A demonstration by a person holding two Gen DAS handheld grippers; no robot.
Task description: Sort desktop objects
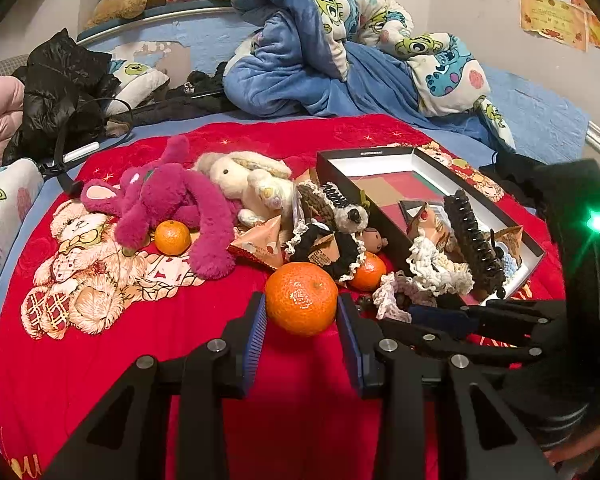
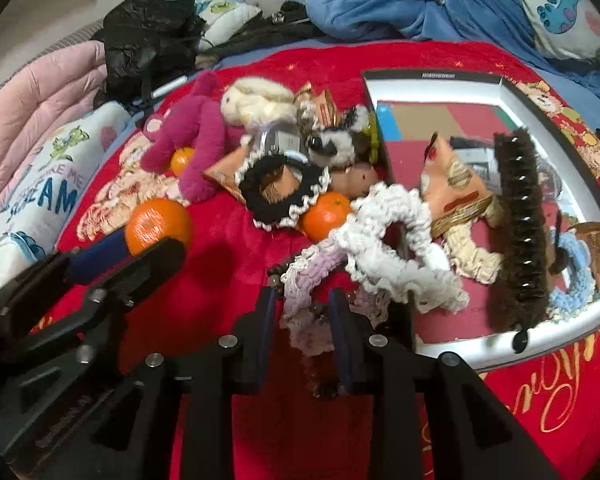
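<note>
Orange mandarin (image 1: 301,298) clamped in left jaws | right jaws apart around pink scrunchie (image 2: 306,312)

Glossy dimpled mandarin (image 1: 301,298) on matt red cloth blanket (image 1: 180,332) (faintly plush).

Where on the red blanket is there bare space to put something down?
Bare red blanket lies in front of the pink plush, left of the big orange. The box has free floor at its far end. Crowded: the scrunchie pile beside the box.
</note>
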